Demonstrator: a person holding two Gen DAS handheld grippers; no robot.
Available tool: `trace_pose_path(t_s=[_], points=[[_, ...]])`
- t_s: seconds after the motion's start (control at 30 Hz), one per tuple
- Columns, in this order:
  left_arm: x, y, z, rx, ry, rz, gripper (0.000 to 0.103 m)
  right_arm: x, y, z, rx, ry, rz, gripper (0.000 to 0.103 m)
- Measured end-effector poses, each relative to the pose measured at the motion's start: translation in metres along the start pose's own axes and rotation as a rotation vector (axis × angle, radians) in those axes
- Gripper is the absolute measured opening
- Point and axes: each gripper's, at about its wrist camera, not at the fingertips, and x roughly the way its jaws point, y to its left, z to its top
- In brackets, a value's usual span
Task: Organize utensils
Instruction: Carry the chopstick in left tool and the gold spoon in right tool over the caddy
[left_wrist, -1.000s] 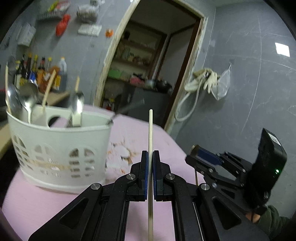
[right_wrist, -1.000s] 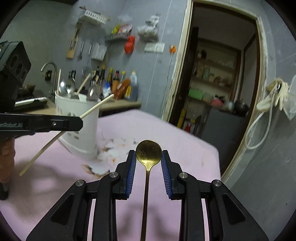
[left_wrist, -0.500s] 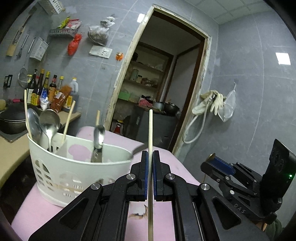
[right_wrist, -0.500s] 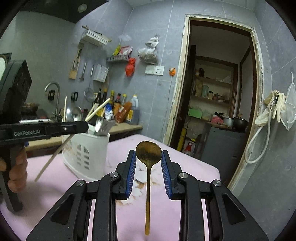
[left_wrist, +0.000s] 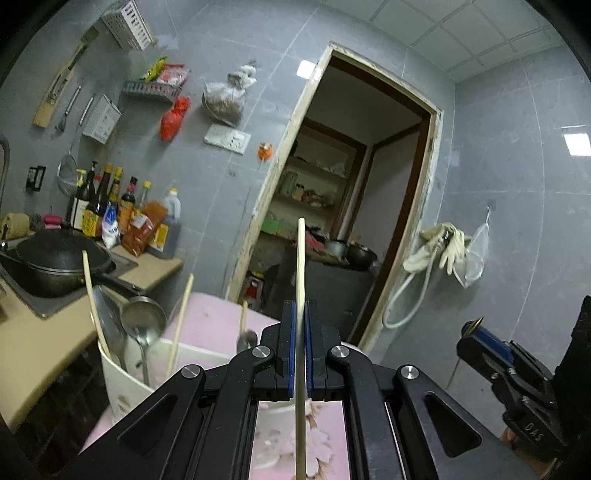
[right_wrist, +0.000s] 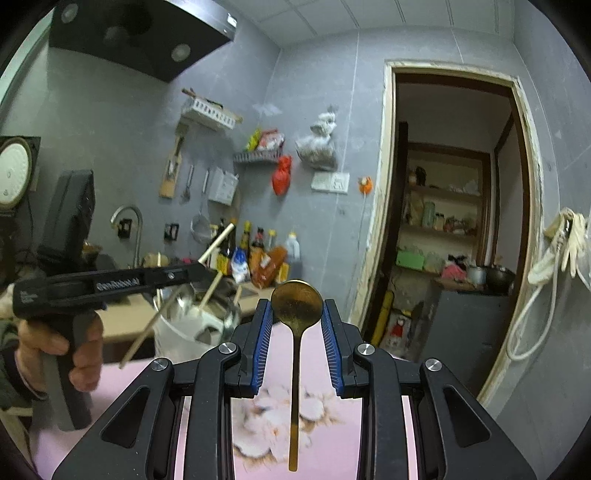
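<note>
Left gripper (left_wrist: 301, 347) is pinching a chopstick (left_wrist: 300, 295) upright; right gripper (right_wrist: 296, 332) clamps a gold spoon (right_wrist: 296, 306) by the bowl, handle hanging down. Grey tiled kitchen, doorway (right_wrist: 454, 221) to a pantry, pink table (right_wrist: 147, 373) below. White caddy (left_wrist: 125, 384), kinda blurry, holds spoons and chopsticks beside the wok (left_wrist: 51, 258).

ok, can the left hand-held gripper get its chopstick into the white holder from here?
Probably yes. The left hand-held gripper is shut on the chopstick, and the white holder stands just below and to its left, its top open apart from spoons and chopsticks.
</note>
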Motion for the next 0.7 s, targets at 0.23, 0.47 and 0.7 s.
trace_pose_path(t_s=[0.23,0.47,0.7], points=[[-0.001,0.013,0.023,0.003,-0.055,0.020,0.003,0.009,0.010,0.027,0.014,-0.069,0.038,0.025],[0.004,0.039,0.047,-0.039,-0.125,0.043,0.003,0.029,0.014,0.053,0.067,-0.135,0.050,0.025],[0.009,0.080,0.059,-0.113,-0.219,0.092,0.003,0.057,0.019,0.059,0.161,-0.172,0.047,0.025]])
